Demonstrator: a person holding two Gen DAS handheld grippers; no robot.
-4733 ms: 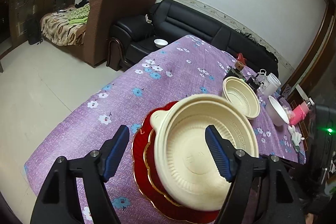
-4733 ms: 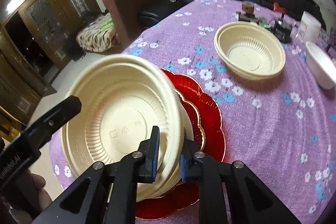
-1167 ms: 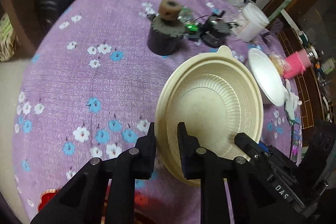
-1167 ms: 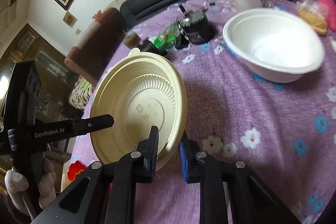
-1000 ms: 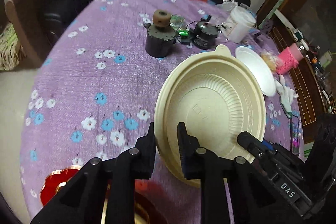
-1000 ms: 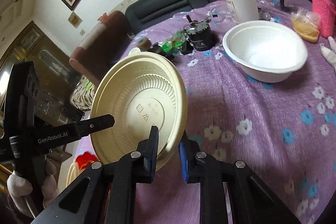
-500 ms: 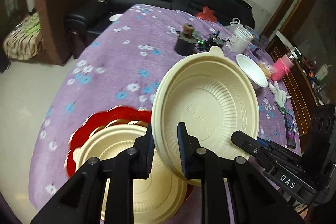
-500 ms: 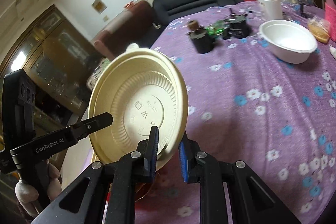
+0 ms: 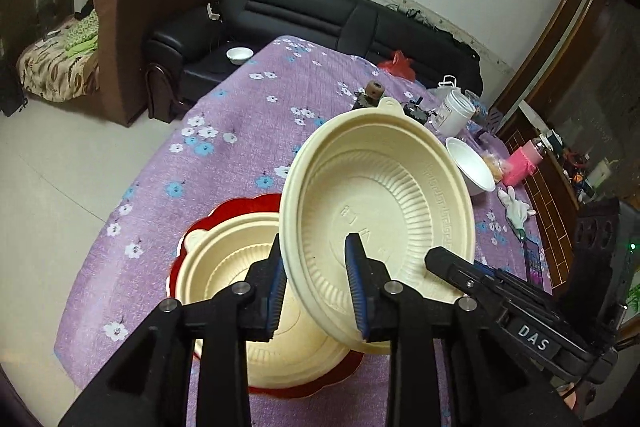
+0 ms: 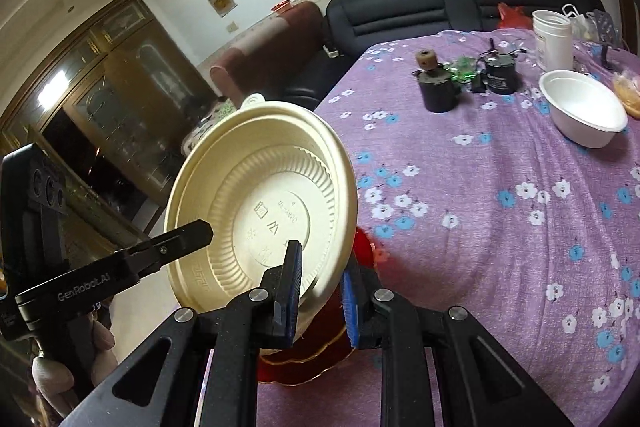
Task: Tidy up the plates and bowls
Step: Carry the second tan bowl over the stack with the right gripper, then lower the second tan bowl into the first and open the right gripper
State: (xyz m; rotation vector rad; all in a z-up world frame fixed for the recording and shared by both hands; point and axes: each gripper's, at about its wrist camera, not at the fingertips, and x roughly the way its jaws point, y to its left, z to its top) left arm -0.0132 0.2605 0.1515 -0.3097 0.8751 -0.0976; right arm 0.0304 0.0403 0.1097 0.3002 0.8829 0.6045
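A cream plastic bowl [image 9: 384, 195] is held tilted in the air above the table. My left gripper [image 9: 316, 287] is shut on its near rim. My right gripper [image 10: 320, 283] is shut on the rim of the same bowl [image 10: 260, 211] from the other side. Below it a second cream bowl [image 9: 236, 279] sits on a red plate [image 9: 248, 203] on the purple flowered tablecloth [image 9: 224, 131]. In the right wrist view only an edge of the red plate [image 10: 304, 363] shows under the held bowl.
A white bowl [image 10: 580, 107] stands at the far right of the table, near a white jar [image 10: 554, 39], two dark round devices [image 10: 436, 87] and a pink bottle [image 9: 524, 163]. A black sofa [image 9: 320, 23] and a brown armchair [image 9: 132, 11] stand beyond the table.
Both grippers have carried the held bowl back from the far side of the table to above the bowl on the red plate. The left gripper's jaws now stand a little wider.
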